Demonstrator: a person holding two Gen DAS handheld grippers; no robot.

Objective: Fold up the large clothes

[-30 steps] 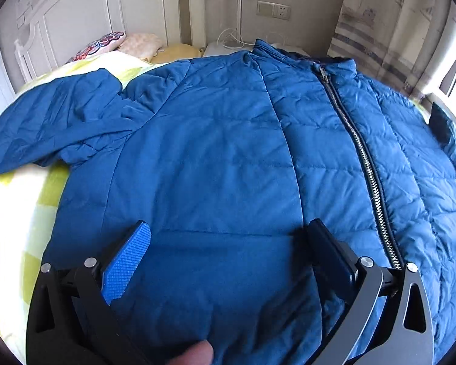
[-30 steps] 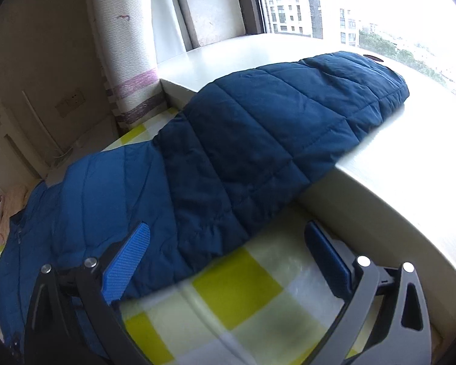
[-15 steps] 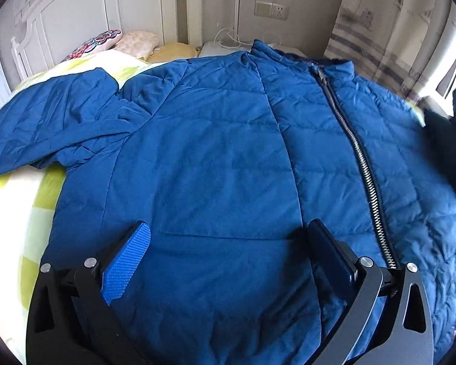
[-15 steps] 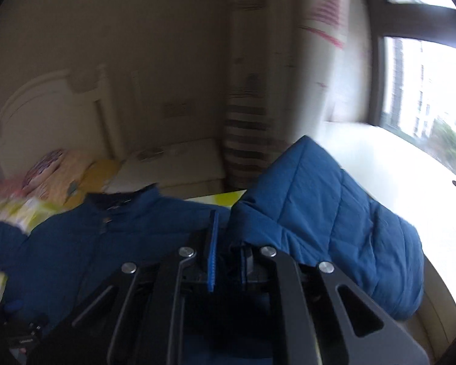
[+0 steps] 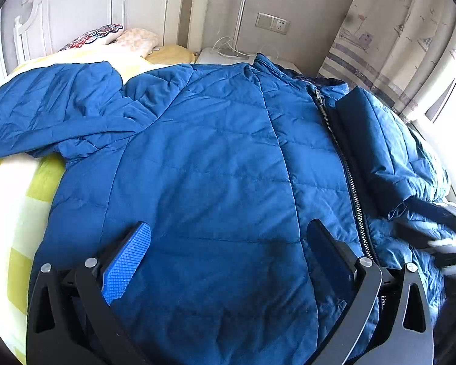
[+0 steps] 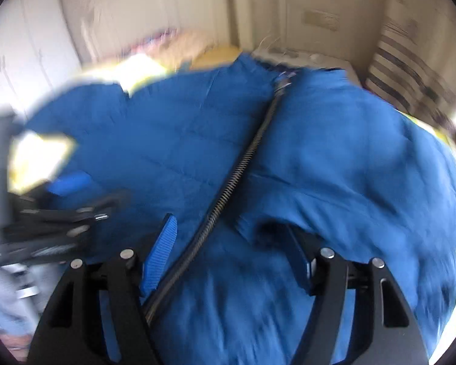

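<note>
Jacket (image 5: pixel 203 164): quilted blue cloth, smooth, faint sheen, stitched channels. Zipper (image 5: pixel 346 164): metal teeth, dull silver. Left tongs (image 5: pixel 228 261): matt black plastic arms, bright steel rivets, pads (image 5: pixel 127 261) of blue ribbed rubber. Bedsheet (image 5: pixel 24 188): soft matt cloth. Headboard (image 5: pixel 85 3): painted white wood, satin. Curtain (image 5: pixel 389 30): matt printed cloth.

No readable writing, labels, brand names, numbers or signs appear anywhere in either view, neither on the bedding and clothing nor on the walls; the right wrist view is blurred.
</note>
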